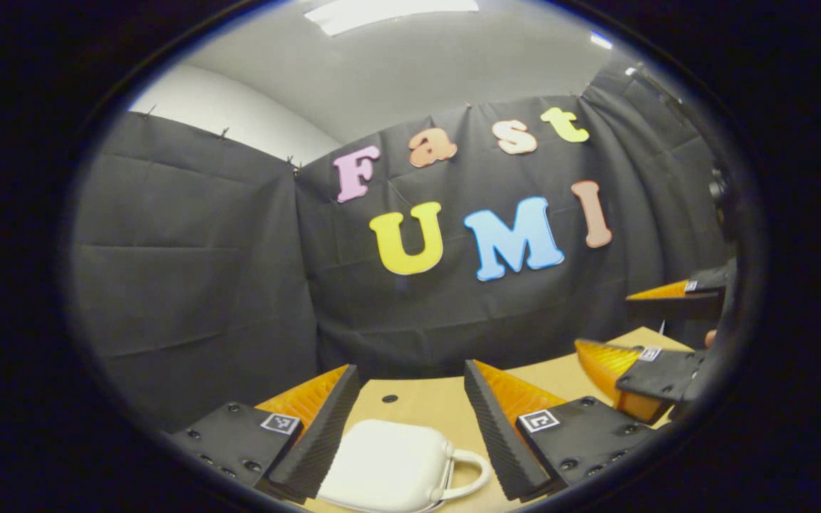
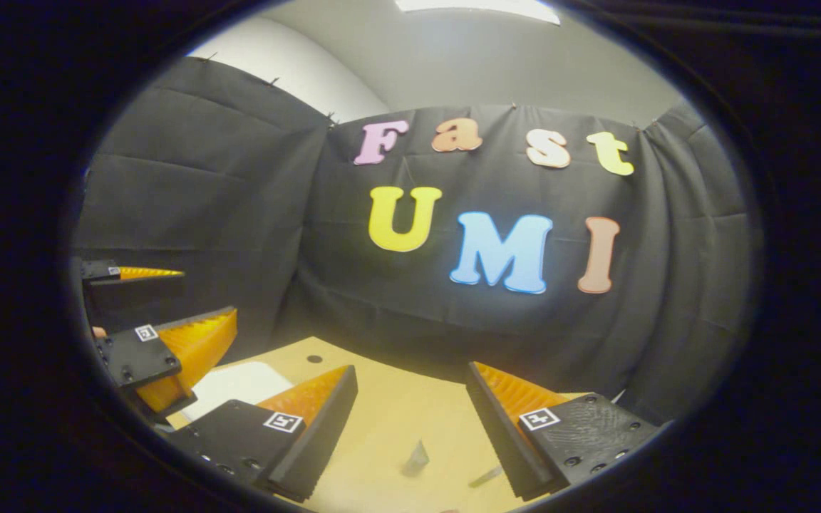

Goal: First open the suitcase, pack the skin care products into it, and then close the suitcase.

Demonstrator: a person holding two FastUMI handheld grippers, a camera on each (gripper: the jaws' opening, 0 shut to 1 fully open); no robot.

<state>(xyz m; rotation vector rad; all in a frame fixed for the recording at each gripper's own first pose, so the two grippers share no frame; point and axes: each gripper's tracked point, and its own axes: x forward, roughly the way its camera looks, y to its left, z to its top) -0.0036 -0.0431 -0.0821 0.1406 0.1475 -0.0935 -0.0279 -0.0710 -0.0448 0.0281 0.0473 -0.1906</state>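
A small white suitcase (image 1: 393, 467) with a loop handle (image 1: 471, 470) on its right side lies flat on the tan table (image 1: 425, 399), and its lid looks down. My left gripper (image 1: 410, 368) hovers above it, open, with nothing between its fingers. My right gripper (image 1: 613, 320) is held open in the air at the right. In the right gripper view, that gripper (image 2: 412, 369) is open over bare table. The suitcase (image 2: 232, 385) lies to its left, under the left gripper (image 2: 204, 292). Two small pale items (image 2: 416, 459) lie on the table below the right fingers, too small to tell apart.
The black cloth wall (image 1: 239, 285) closes off the table's far edge and both sides. A small round hole (image 2: 314, 358) sits in the tabletop near the back. Part of a hand (image 1: 710, 335) shows behind the right gripper.
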